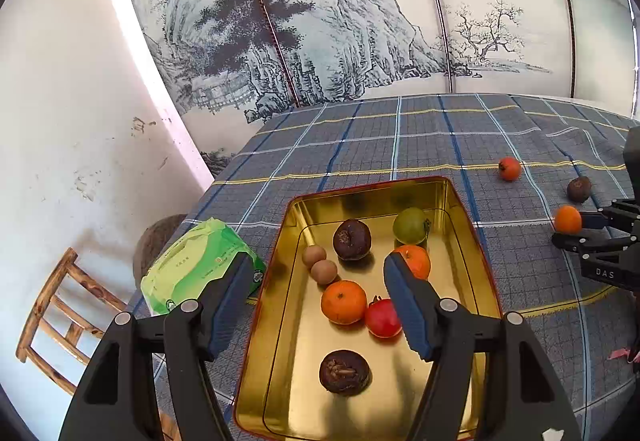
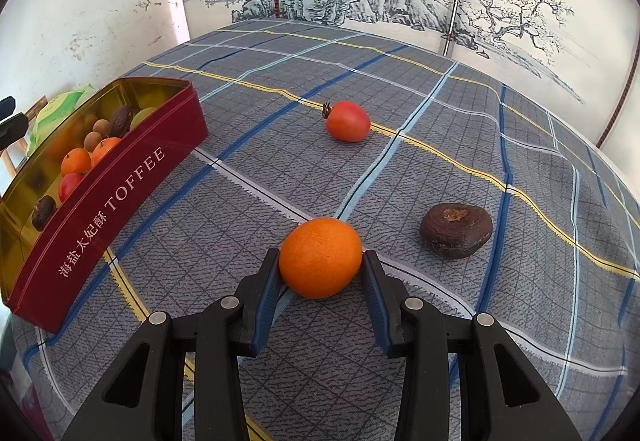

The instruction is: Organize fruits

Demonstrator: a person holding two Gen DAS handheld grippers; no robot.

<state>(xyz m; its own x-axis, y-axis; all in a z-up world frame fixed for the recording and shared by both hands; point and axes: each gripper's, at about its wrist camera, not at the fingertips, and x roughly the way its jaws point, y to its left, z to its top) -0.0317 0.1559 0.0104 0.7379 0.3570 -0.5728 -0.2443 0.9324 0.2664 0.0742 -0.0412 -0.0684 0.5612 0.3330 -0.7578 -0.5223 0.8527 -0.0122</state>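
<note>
A red toffee tin [image 1: 400,183] with a gold inside holds several fruits: two oranges [image 1: 344,301], a red fruit [image 1: 382,319], a green fruit [image 1: 411,225], two dark brown fruits [image 1: 352,239] and two small tan ones [image 1: 314,255]. My left gripper [image 1: 318,265] hangs open above the tin with nothing between its pads. On the cloth to the tin's right, my right gripper [image 2: 321,257] is shut on an orange [image 2: 320,257] that rests on the table. A red fruit [image 2: 347,121] and a dark brown fruit [image 2: 456,229] lie loose beyond it.
A green packet of wipes [image 1: 200,269] lies left of the tin by the table edge. A wooden chair [image 1: 60,317] stands below that edge. A painted screen [image 1: 320,21] backs the checked tablecloth [image 2: 400,61].
</note>
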